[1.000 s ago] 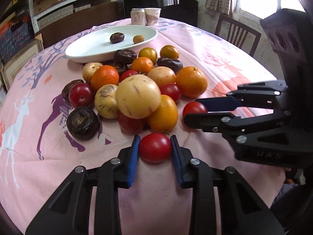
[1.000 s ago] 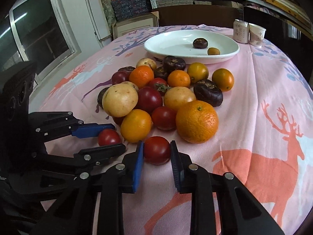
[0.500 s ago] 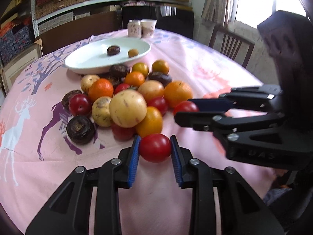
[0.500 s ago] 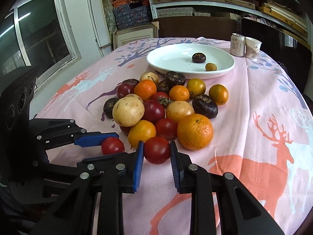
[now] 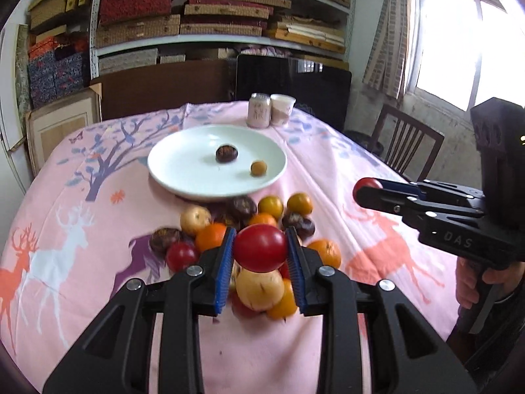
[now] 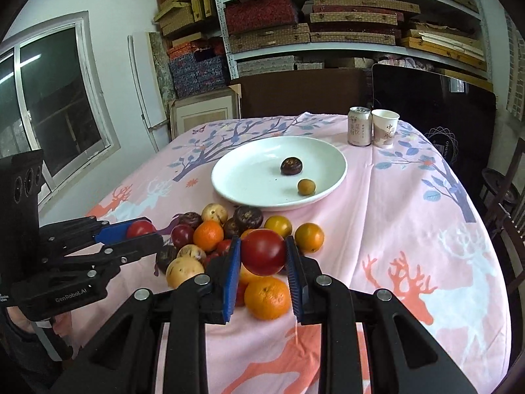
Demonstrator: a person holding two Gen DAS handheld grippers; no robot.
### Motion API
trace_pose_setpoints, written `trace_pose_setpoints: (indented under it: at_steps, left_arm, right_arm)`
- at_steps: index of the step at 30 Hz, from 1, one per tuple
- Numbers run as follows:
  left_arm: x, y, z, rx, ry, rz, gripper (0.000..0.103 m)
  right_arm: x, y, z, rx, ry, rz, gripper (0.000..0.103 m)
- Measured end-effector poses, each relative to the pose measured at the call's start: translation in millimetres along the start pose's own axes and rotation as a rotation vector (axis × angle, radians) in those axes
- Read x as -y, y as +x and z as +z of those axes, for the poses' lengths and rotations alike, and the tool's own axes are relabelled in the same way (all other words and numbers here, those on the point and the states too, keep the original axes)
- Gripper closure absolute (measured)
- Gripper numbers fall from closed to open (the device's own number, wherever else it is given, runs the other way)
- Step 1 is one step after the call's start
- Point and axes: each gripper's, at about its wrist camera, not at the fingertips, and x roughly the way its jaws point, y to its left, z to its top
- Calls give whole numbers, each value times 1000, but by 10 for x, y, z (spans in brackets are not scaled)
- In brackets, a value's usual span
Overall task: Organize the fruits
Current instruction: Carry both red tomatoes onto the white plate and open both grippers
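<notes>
The left tongs (image 5: 261, 252) grip a red tomato (image 5: 261, 248), held in the air above the fruit pile (image 5: 259, 213) on the bench (image 5: 328, 170). The right tongs (image 6: 262, 256) grip another tomato (image 6: 263, 252) above the same pile. Beyond it the white plate (image 6: 249, 170) holds two small fruits.

Pink deer-printed tablecloth (image 6: 410, 229), white plate (image 6: 249, 177), two red tomatoes (image 6: 263, 252)

Behind the left gripper (image 5: 261, 256) and its red tomato (image 5: 261, 252), partly hidden: the fruit pile (image 5: 229, 226), blurred besides. Likewise hidden behind the right gripper (image 6: 262, 257). Cut off by the lower picture edges: the pink tablecloth (image 6: 410, 229).
</notes>
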Motion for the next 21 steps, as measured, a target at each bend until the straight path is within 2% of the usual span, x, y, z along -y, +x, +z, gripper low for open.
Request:
trace_pose_setpoints:
  at_steps: [6,11,15,21]
  left_arm:
    - [-45,208,261,12,35,77,73]
    - [-212,494,440,-8,5,86,73]
    - [-349,730,563,-26,-16,91,73]
    - [-600,1092,698,-42,-77,133,73]
  right_arm:
    - [156,223,299,10,-3,-6,76]
    - [275,496,486,1,9,-7,76]
    - [333,737,562,-27,13,32,76]
    - [464,1195,642,-84,34,13,76]
